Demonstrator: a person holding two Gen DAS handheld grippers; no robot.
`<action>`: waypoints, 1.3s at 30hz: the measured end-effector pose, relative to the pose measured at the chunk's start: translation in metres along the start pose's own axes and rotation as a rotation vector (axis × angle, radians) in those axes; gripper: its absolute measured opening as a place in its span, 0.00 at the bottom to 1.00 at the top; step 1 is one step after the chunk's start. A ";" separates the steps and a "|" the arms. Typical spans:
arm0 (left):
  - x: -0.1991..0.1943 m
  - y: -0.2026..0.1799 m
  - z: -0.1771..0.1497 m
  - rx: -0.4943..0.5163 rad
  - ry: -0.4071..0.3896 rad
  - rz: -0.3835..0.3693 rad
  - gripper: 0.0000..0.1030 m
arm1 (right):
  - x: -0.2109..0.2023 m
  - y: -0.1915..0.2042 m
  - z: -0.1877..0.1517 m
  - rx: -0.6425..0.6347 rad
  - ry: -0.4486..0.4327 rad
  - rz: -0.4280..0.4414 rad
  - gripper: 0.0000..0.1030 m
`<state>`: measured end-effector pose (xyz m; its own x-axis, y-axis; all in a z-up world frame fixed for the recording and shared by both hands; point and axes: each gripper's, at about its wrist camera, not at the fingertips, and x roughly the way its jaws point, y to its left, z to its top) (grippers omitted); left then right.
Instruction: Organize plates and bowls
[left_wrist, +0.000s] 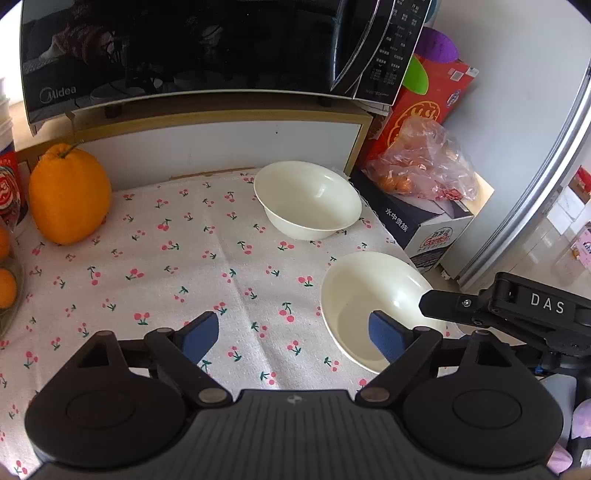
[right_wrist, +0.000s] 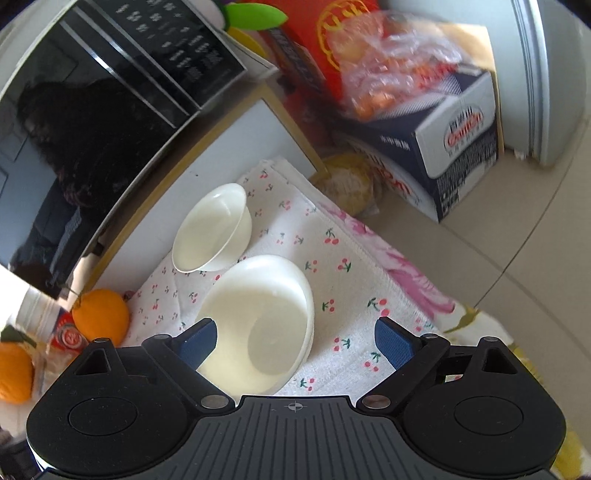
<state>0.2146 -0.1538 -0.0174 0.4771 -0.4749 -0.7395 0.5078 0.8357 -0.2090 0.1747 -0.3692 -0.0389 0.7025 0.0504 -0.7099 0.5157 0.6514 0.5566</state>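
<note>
Hovering with jaws apart and empty, the left gripper (left_wrist: 293, 338) and right gripper (right_wrist: 295, 341) flank the nearer white bowl (left_wrist: 373, 306), seemingly ready to nest it with the farther white bowl (left_wrist: 308, 199).

two white bowls (right_wrist: 255, 325) on cherry-print cloth (right_wrist: 343, 288), open right tool (right_wrist: 295, 341) above

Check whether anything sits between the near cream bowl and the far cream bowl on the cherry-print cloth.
Nothing visible does. Only bare cherry-print cloth lies between the near cream bowl and the far cream bowl; the large orange citrus fruit stands well aside.
</note>
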 end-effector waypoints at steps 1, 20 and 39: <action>0.004 0.001 0.000 -0.009 0.012 -0.011 0.77 | 0.002 -0.001 0.000 0.023 0.008 0.005 0.91; 0.021 0.010 -0.007 -0.066 0.095 -0.124 0.14 | 0.019 -0.006 -0.007 0.104 0.098 0.012 0.33; 0.009 0.009 -0.006 -0.050 0.063 -0.106 0.09 | 0.013 0.009 -0.008 0.050 0.115 0.054 0.20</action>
<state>0.2189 -0.1492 -0.0301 0.3759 -0.5442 -0.7500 0.5161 0.7952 -0.3183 0.1841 -0.3566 -0.0466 0.6706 0.1722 -0.7216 0.5048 0.6068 0.6140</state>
